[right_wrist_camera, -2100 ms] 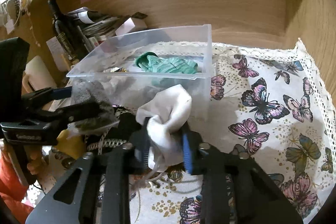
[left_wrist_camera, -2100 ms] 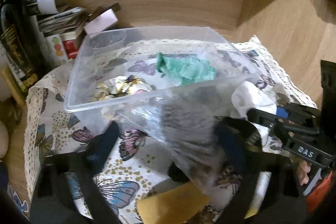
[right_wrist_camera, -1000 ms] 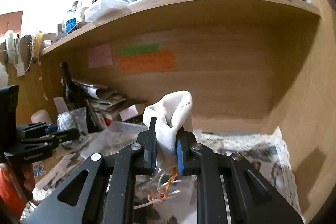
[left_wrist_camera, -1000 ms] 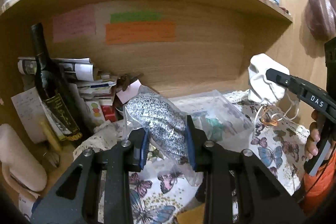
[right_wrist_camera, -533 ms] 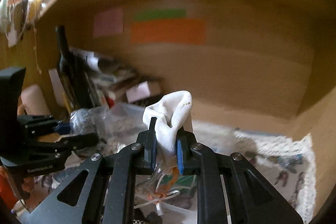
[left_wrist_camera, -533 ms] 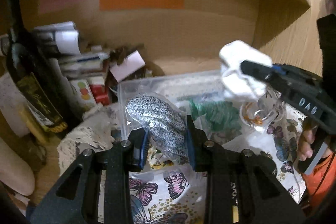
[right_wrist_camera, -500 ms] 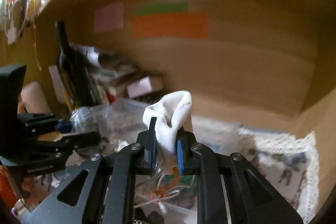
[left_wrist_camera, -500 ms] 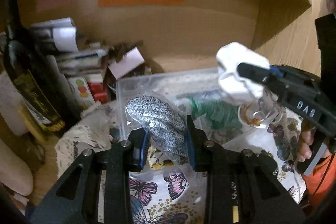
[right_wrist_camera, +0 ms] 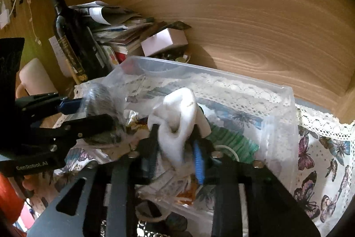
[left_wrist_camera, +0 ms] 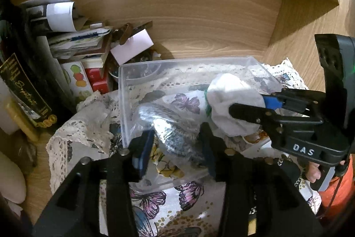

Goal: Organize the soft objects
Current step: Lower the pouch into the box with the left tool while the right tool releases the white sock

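From the left wrist view, the left tongs (left_wrist_camera: 175, 148) stand fairly wide with a grey speckled bundle in a clear bag (left_wrist_camera: 168, 126) between them, over the near-left part of the clear plastic bin (left_wrist_camera: 121, 90); whether the pads press it or it is already slack cannot be told. Beside it the right tongs (left_wrist_camera: 248, 108) pinch a white cloth (left_wrist_camera: 233, 103) above the bin's middle, covering most of a green cloth (left_wrist_camera: 207, 108). The bin sits on a butterfly-print cloth (left_wrist_camera: 153, 199) over the table. The likely trouble is that the two tools, close together over one small bin, knock each other or catch the bag's loose plastic on the rim and tip the bin. From the right wrist view, the right tongs (right_wrist_camera: 175, 148) are narrow on the white cloth, with strings and something orange (right_wrist_camera: 186, 194) dangling below that could snag on release. The green cloth (right_wrist_camera: 233, 139) lies in the bin. The bin floor under both tools is hidden, and the yellow-patterned piece under the bag is hard to identify.
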Action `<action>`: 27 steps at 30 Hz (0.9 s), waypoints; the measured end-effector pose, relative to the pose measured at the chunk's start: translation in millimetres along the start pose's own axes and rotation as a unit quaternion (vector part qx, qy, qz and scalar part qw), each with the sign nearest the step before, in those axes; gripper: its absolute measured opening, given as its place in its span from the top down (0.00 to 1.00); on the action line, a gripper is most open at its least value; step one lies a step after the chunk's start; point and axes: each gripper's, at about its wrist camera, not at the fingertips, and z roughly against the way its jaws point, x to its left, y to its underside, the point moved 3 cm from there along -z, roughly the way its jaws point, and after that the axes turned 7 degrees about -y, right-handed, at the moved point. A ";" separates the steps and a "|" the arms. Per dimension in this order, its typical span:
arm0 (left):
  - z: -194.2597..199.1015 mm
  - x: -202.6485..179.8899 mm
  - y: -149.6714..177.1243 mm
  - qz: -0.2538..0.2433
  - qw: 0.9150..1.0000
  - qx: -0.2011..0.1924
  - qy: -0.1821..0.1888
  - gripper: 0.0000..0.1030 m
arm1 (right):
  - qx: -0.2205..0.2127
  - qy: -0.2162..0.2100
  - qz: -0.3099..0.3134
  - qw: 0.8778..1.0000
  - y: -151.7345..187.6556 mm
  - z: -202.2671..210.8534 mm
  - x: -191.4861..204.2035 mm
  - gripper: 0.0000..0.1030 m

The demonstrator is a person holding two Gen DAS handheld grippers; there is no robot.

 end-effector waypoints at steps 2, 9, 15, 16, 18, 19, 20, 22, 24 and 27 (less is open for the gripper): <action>6.4 -1.3 0.4 0.001 1.000 -0.005 -0.001 0.39 | -0.013 0.008 0.001 1.000 -1.3 6.5 0.6 0.51; 40.0 -2.5 -1.1 -0.003 0.998 -0.048 -0.032 0.07 | -0.064 0.033 0.020 0.997 -10.7 43.5 8.3 0.33; 65.6 -2.0 2.7 0.000 0.997 -0.067 -0.036 0.00 | -0.108 0.037 0.032 0.993 -5.3 84.5 18.2 0.22; 69.0 -2.0 4.1 -0.001 0.997 -0.068 -0.035 0.00 | -0.114 0.038 0.033 0.992 -2.5 89.6 20.2 0.22; 75.0 -2.6 8.1 0.000 0.997 -0.070 -0.032 0.00 | -0.124 0.041 0.038 0.991 5.0 99.5 24.0 0.19; 77.3 -3.1 10.6 0.001 0.997 -0.071 -0.031 0.00 | -0.127 0.040 0.038 0.990 10.7 104.7 26.3 0.19; 79.2 -4.4 13.6 0.000 0.997 -0.070 -0.029 0.00 | -0.127 0.040 0.037 0.990 14.2 105.8 27.1 0.18; 81.4 -7.8 21.2 -0.005 0.997 -0.066 -0.026 0.00 | -0.124 0.038 0.034 0.991 23.0 108.0 28.7 0.17; 81.2 -11.0 29.0 -0.009 0.998 -0.062 -0.027 0.00 | -0.117 0.038 0.029 0.992 32.3 106.7 29.1 0.17; 76.0 -17.4 43.6 -0.014 0.998 -0.049 -0.030 0.00 | -0.094 0.030 0.012 0.995 48.2 99.2 27.5 0.17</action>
